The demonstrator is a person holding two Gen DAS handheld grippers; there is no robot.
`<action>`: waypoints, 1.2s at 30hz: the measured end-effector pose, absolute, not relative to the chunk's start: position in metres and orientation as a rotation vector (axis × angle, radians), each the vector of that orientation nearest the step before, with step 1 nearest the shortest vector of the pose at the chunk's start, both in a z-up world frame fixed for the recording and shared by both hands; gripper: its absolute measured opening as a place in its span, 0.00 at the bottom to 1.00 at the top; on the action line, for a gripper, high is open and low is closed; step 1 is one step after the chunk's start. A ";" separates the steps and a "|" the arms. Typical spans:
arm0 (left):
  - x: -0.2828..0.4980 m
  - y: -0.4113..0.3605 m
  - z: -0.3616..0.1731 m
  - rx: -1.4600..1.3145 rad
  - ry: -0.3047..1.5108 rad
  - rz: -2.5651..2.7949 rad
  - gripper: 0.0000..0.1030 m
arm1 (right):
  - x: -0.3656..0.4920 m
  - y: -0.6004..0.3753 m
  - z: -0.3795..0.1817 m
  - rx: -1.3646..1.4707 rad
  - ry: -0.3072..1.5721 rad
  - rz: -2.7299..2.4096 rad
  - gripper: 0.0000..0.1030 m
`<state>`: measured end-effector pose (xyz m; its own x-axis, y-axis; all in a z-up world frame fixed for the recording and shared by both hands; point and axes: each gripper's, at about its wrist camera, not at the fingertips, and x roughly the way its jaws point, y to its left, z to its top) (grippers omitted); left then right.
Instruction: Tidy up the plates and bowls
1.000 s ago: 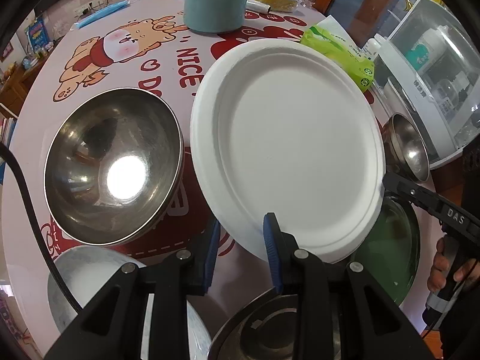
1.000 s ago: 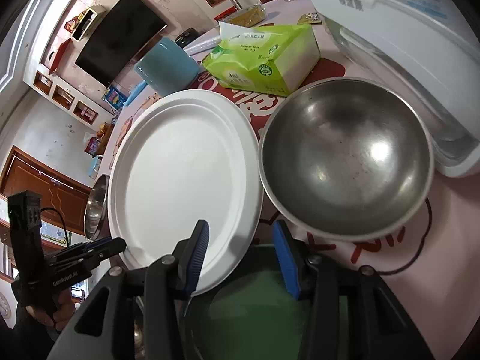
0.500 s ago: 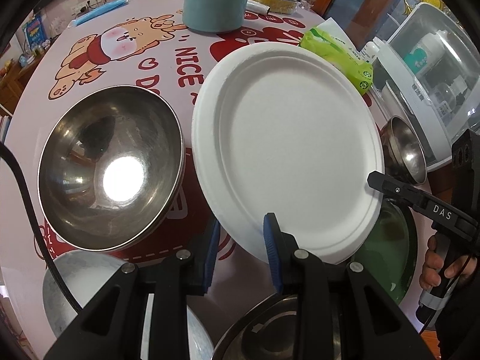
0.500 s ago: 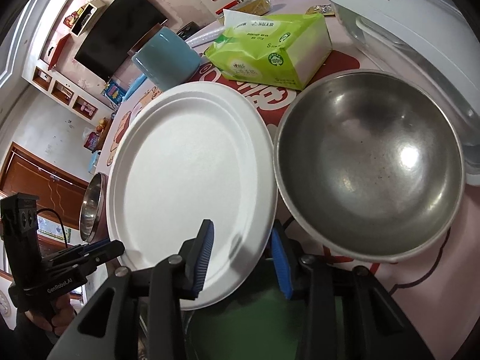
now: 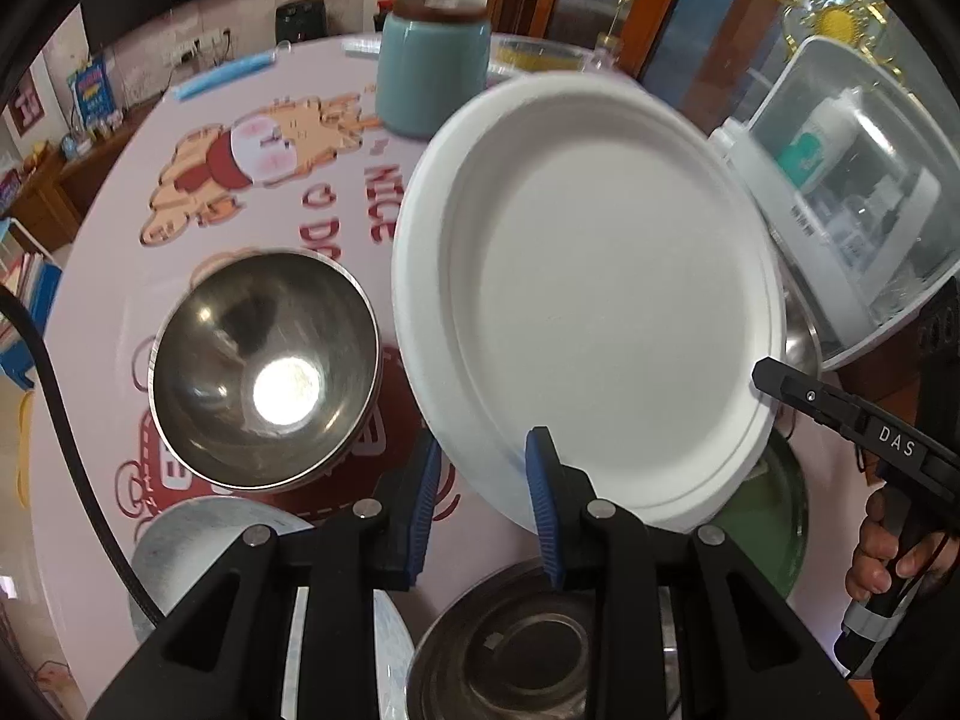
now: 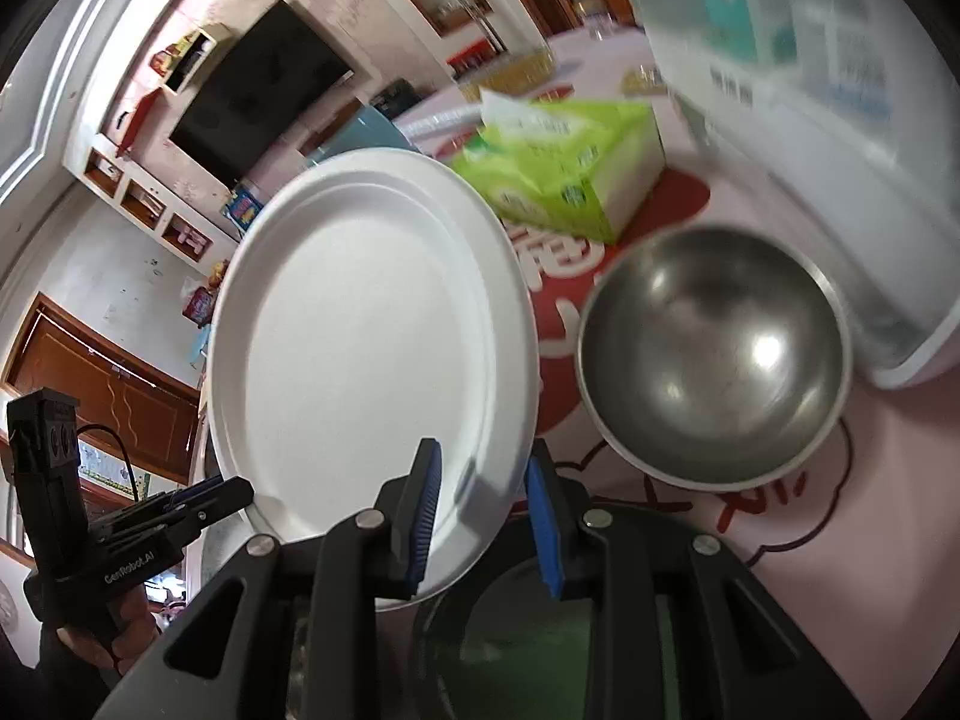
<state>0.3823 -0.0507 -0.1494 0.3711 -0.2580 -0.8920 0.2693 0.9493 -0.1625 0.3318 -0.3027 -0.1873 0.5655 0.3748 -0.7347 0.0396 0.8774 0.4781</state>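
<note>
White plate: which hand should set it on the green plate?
Probably the right gripper: it straddles the rim of the white plate over the green plate; the left gripper hangs over a steel bowl.

Our left gripper (image 5: pixel 483 492) points forward, blue-padded jaws closed on a rim. Our right gripper (image 6: pixel 483 510) does likewise from the right. Each hand wraps its handle: right hand (image 5: pixel 885 558), left hand (image 6: pixel 120 642).

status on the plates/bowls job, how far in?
Early. Nothing looks stacked yet. In hand: the white plate, tilted off the table, with both the left gripper and right gripper jaws straddling its rim. Left: two steel bowls sit apart, green plate still down.
</note>
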 end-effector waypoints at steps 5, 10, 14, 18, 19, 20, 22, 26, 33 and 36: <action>0.367 -0.052 -0.120 -0.008 1.088 -0.342 0.27 | 0.315 -0.308 -0.167 0.488 0.919 0.194 0.21; 0.341 -0.050 -0.090 -0.004 1.042 -0.349 0.27 | 0.290 -0.312 -0.142 0.515 0.874 0.205 0.20; 0.315 -0.044 -0.069 -0.011 1.011 -0.338 0.27 | 0.267 -0.311 -0.123 0.528 0.844 0.234 0.19; 0.287 -0.038 -0.054 -0.024 0.987 -0.324 0.27 | 0.247 -0.307 -0.110 0.507 0.827 0.271 0.19; 0.279 -0.036 -0.051 -0.027 0.980 -0.318 0.28 | 0.240 -0.306 -0.107 0.506 0.824 0.283 0.19; 0.270 -0.034 -0.048 -0.027 0.974 -0.310 0.28 | 0.235 -0.304 -0.105 0.505 0.823 0.298 0.19; 0.253 -0.030 -0.043 -0.033 0.967 -0.294 0.29 | 0.225 -0.302 -0.101 0.497 0.825 0.326 0.19; 0.221 -0.023 -0.037 -0.054 0.960 -0.269 0.29 | 0.207 -0.295 -0.096 0.469 0.826 0.373 0.19; 0.171 -0.008 -0.038 -0.067 0.967 -0.250 0.29 | 0.162 -0.277 -0.090 0.377 0.825 0.401 0.20; 0.151 -0.003 -0.040 -0.062 0.969 -0.252 0.29 | 0.141 -0.270 -0.089 0.337 0.823 0.395 0.20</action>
<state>0.1510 -0.0031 -0.0401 0.5394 -0.2399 -0.8072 0.1843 0.9689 -0.1648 0.1409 -0.2698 -0.0889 0.6153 0.4633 -0.6378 -0.2073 0.8757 0.4362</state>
